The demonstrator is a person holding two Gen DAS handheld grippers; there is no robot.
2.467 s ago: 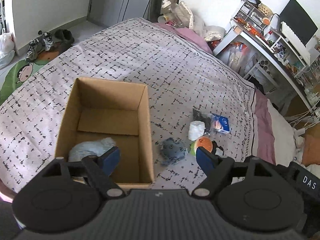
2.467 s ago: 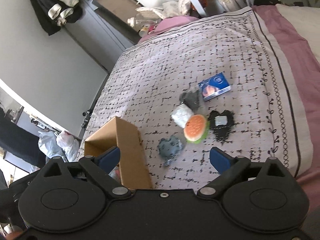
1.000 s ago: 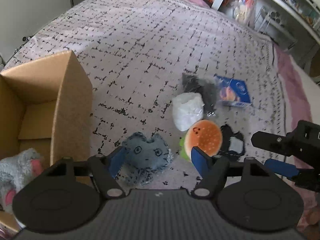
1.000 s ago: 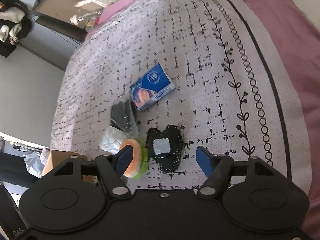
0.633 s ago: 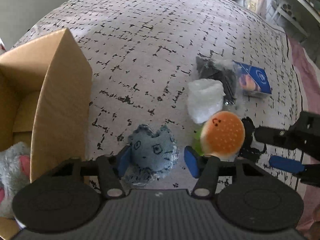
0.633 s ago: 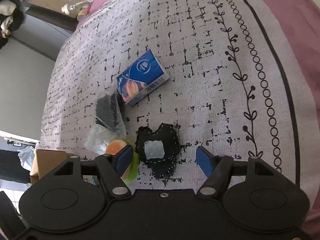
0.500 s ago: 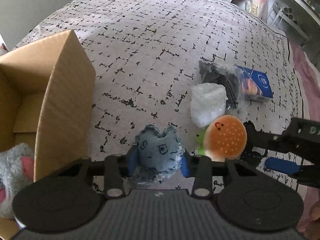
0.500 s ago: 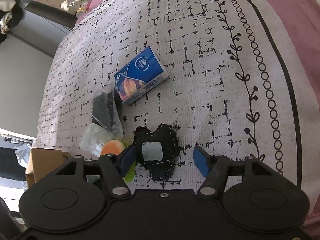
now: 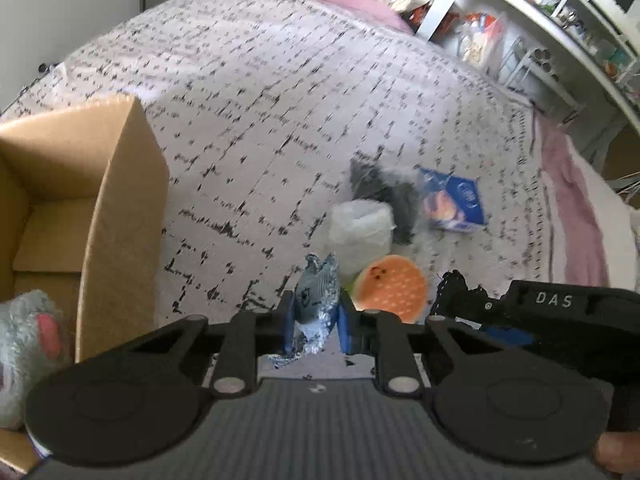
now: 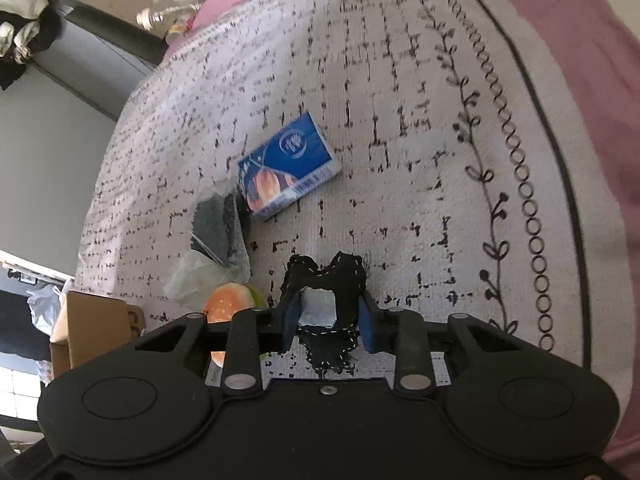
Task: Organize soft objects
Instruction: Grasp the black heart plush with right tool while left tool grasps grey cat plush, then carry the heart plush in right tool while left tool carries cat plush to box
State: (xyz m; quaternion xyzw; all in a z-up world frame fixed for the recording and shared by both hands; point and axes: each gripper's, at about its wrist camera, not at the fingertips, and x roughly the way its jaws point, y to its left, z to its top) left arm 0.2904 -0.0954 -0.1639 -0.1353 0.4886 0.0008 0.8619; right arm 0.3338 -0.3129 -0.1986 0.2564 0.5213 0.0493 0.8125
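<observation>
My left tool [image 9: 314,322] is pinching the blue denim heart [image 9: 316,304] between its blue pads, squeezing the soft thing narrow so that its two lobes poke up above the fingers; I can make out a small drawn face on the faded, frayed fabric. It sits over the patterned bedspread [image 9: 280,100], just right of the open cardboard box [image 9: 120,208], and inside that box a grey plush toy [image 9: 28,344] with a pink patch lies at the near corner. My right tool [image 10: 329,316] is clamped on the black heart [image 10: 344,276], a dark felt-like piece edged in white stitching with a pale square patch at its middle; the lower tip hangs below the pads over the bed, though from this angle I cannot tell for sure whether it is lifted off the cover or touching it. Just left of it lies the burger plush [image 10: 228,304], orange on top with a green rim, touching a crumpled white bundle [image 10: 188,276]. Behind those I see a dark item in a clear bag [image 10: 218,220], and beside that a blue tissue pack [image 10: 288,164] lying flat on the bedspread. In the left view the right tool's black body reaches in from the right.
</observation>
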